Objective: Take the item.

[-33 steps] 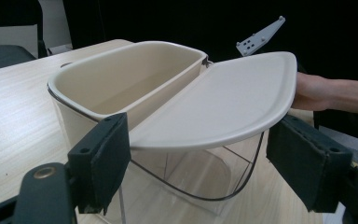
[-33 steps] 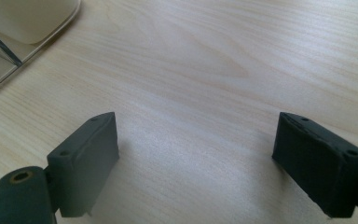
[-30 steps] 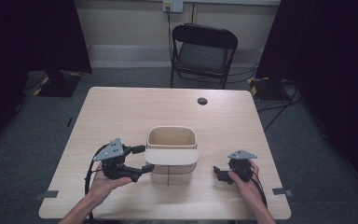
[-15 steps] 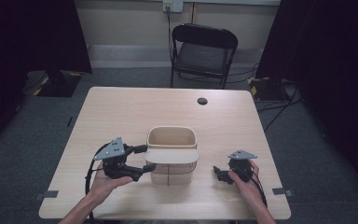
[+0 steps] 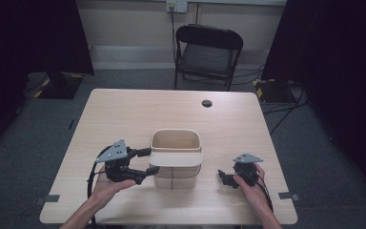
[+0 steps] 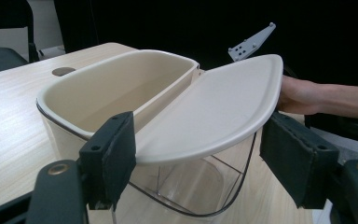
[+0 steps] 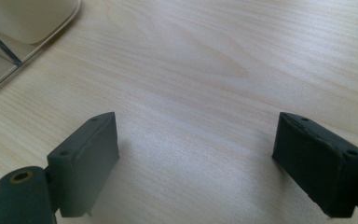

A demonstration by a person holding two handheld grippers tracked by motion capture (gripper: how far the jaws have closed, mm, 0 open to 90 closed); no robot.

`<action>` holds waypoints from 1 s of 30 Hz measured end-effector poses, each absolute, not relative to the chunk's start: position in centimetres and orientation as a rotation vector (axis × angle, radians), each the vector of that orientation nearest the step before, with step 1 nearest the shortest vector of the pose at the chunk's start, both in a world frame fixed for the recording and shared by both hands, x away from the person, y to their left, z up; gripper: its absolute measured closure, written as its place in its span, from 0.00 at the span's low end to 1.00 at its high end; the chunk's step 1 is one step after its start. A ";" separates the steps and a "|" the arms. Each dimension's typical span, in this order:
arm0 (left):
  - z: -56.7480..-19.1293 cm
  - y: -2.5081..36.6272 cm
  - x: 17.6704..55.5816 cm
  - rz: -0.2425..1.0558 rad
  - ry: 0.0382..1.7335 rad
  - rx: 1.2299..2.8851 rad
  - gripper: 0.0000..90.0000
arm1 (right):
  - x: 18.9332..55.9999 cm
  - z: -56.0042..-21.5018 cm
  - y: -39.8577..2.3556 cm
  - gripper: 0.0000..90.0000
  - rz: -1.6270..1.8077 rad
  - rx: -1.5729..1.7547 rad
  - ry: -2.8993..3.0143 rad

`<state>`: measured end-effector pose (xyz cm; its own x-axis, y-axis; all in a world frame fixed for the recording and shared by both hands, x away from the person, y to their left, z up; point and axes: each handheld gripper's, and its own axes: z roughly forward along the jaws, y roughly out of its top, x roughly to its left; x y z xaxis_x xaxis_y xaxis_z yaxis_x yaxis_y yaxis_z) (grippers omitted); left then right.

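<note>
- We see the cream bin (image 5: 175, 157) near the front middle of the desk (image 5: 124, 114), its flat lid (image 5: 176, 159) resting tilted across the near half of the rim.
- Left gripper (image 5: 148, 162): held level from the bin's left, hand (image 5: 107, 183) palm-up beneath it. Jaws have just been closing; they straddle the lid's edge with gaps on both sides.
- Right gripper (image 5: 225, 177): low over bare desk right of the bin, jaws wide, nothing between them.

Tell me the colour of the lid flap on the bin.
Cream, matching the rim; the lid flap shows best in the left gripper view, above the bin's clear lower wall.
</note>
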<state>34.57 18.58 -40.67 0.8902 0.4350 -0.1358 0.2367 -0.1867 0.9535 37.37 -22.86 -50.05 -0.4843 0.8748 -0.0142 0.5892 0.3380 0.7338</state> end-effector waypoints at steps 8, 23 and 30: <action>-40.5 18.4 34.6 0.189 0.497 1.776 0.35 | 37.4 -50.0 -22.9 0.15 0.951 1.288 2.200; -40.4 18.2 34.7 0.178 0.519 1.770 0.36 | 37.4 -50.0 -22.9 0.15 0.951 1.288 2.200; -40.1 18.1 34.9 0.153 0.530 1.766 0.37 | 37.4 -50.0 -22.9 0.15 0.950 1.288 2.200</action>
<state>34.90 18.14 -40.13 0.8867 0.4282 -0.1745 0.2692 -0.1711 0.9478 37.37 -22.86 -50.05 -0.4842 0.8749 -0.0142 0.5893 0.3381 0.7338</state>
